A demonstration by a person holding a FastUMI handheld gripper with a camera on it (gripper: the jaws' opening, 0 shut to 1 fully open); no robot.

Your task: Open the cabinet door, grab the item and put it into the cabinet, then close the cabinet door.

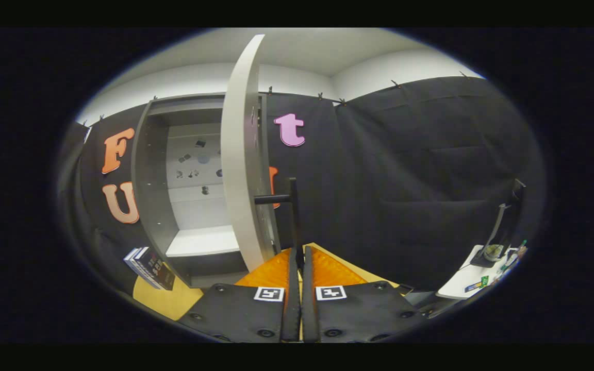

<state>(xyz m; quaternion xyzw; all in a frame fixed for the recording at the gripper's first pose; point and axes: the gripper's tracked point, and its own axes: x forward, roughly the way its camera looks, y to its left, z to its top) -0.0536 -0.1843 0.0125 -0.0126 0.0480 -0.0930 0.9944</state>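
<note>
Here the gripper (298, 257) has its orange fingers (271, 270) clenched on the black door handle (293, 216), whose bar sticks out from the cabinet door (240, 154). The door stands swung open, edge-on, just ahead of the fingers, blocking part of the cabinet (173, 170). A dark box (150, 267) lies on the yellow table (168, 299) beside the cabinet's base. Well apart, a white stand (469, 278) carries small objects.
</note>
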